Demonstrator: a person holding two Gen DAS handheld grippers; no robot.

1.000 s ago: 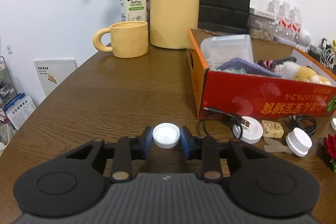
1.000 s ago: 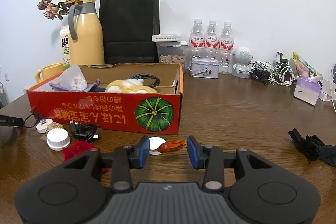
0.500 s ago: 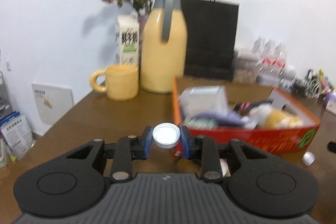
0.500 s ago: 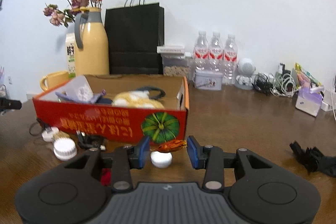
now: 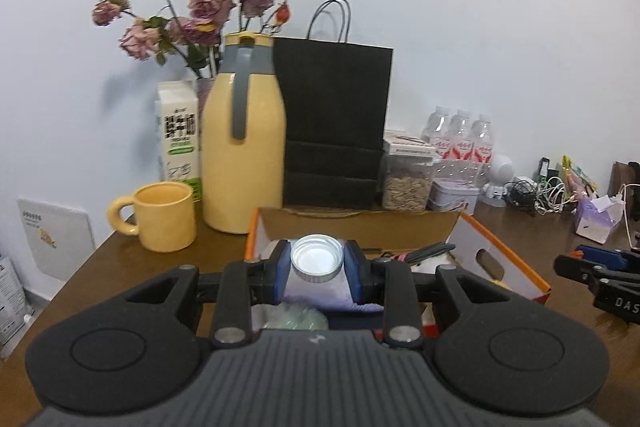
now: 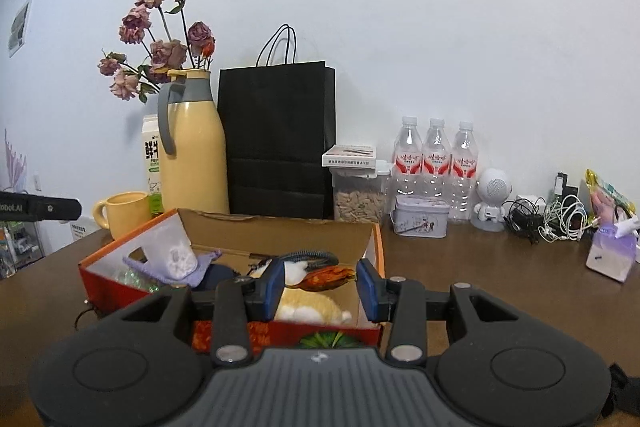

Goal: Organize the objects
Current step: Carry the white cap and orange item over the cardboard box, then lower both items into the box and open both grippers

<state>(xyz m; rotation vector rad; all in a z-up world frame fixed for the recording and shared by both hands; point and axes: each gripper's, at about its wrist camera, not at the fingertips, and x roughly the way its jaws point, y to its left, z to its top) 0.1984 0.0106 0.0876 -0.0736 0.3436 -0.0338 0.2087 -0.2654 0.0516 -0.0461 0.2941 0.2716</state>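
My left gripper (image 5: 317, 264) is shut on a white round lid (image 5: 317, 258) and holds it above the left end of the open orange-red cardboard box (image 5: 504, 245). My right gripper (image 6: 322, 281) is shut on a small orange-brown dried piece (image 6: 326, 277) and holds it above the right end of the same box (image 6: 378, 247). Inside the box lie a clear plastic container (image 6: 168, 249), a purple cloth (image 6: 182, 273), a yellow-white plush toy (image 6: 310, 309) and a dark cable (image 6: 308, 255). The right gripper also shows at the right edge of the left wrist view (image 5: 600, 273).
Behind the box stand a yellow mug (image 5: 162, 217), a yellow thermos jug (image 5: 242, 151), a milk carton (image 5: 178, 135), dried roses (image 5: 192, 7), a black paper bag (image 5: 334, 123), a seed jar (image 6: 358, 195), a tin (image 6: 420, 221) and water bottles (image 6: 436, 163). Cables (image 6: 552, 217) and a tissue pack (image 6: 610, 253) lie right.
Both grippers have risen from the table with their objects and moved forward over the box. The loose items in front of the box have dropped out of view.
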